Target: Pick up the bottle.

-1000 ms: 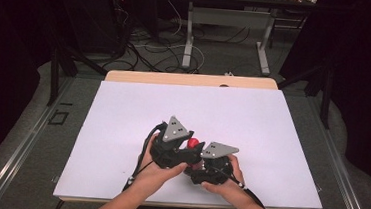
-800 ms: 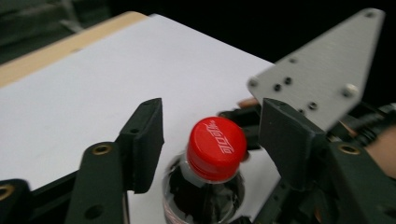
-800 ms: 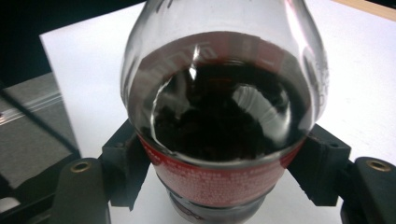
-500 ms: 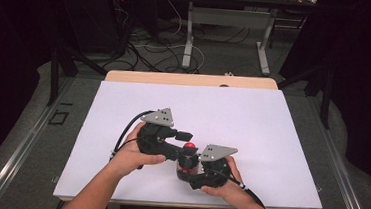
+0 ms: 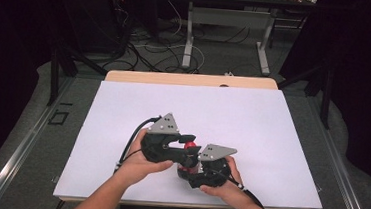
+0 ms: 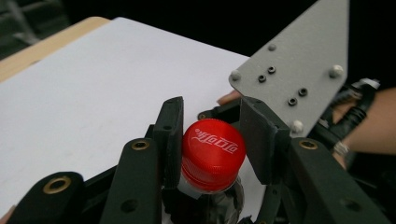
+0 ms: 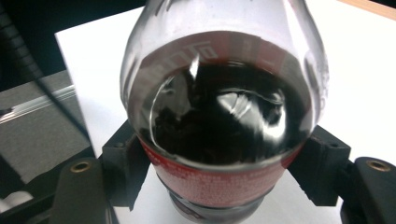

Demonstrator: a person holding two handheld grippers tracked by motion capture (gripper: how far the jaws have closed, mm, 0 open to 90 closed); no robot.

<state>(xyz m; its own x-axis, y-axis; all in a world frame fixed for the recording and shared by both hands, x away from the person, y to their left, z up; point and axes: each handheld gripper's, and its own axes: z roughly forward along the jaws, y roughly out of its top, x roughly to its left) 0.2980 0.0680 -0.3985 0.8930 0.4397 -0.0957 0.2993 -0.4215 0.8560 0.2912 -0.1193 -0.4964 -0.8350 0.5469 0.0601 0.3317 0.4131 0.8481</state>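
Right gripper view: clear cola bottle [image 7: 219, 116], dark liquid, red label.

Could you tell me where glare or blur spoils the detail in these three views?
High view: the white table cover is evenly lit, its surroundings dark. Left gripper view: the red cap is sharp, the clear neck below it soft. Right gripper view: the bottle shows bright reflections on its dark liquid and looks slightly blurred.

bottle [image 7: 219, 121] top cut off by frame edge; cap's [image 6: 212, 151] far side hidden behind pads
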